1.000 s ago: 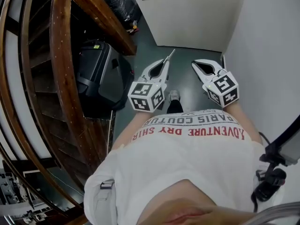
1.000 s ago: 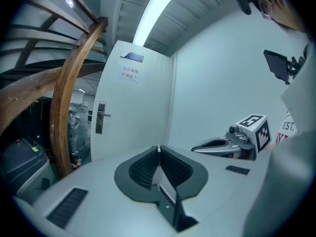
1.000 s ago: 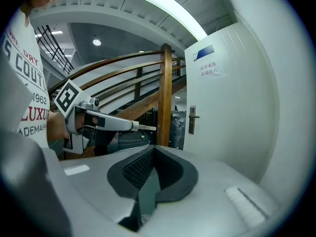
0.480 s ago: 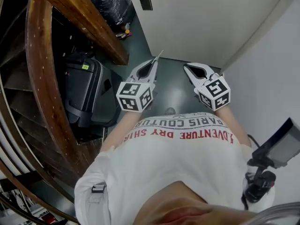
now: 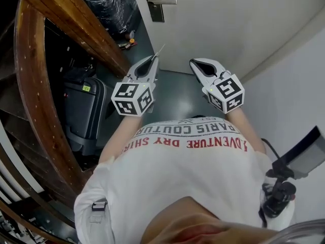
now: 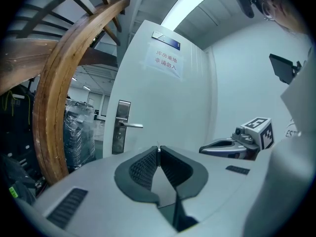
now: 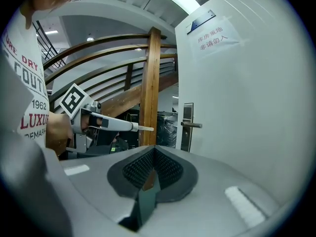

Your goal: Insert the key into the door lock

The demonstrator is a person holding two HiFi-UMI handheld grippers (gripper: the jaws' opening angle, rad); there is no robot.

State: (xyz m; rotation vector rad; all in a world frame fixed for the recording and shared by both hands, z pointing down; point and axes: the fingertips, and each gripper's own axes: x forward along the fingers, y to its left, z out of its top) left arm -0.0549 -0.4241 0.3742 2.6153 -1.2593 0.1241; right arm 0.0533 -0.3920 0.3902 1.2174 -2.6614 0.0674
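Note:
A white door stands ahead with a steel lock plate and lever handle at its left edge. My left gripper is shut on a thin key that sticks out past its tip toward the door, well short of the lock. In the left gripper view the key's edge shows between the closed pads, with the lock plate beyond. My right gripper is beside it, shut and holding nothing. The right gripper view shows the key and the lock plate.
A curved wooden stair rail and a sloping beam rise at the left. A black suitcase and wrapped dark bags stand under the stairs. A white wall closes in the right side. The floor is grey.
Both grippers and the person have moved forward toward the door. The lock plate and handle have come fully into the head view. Both jaws stayed closed.

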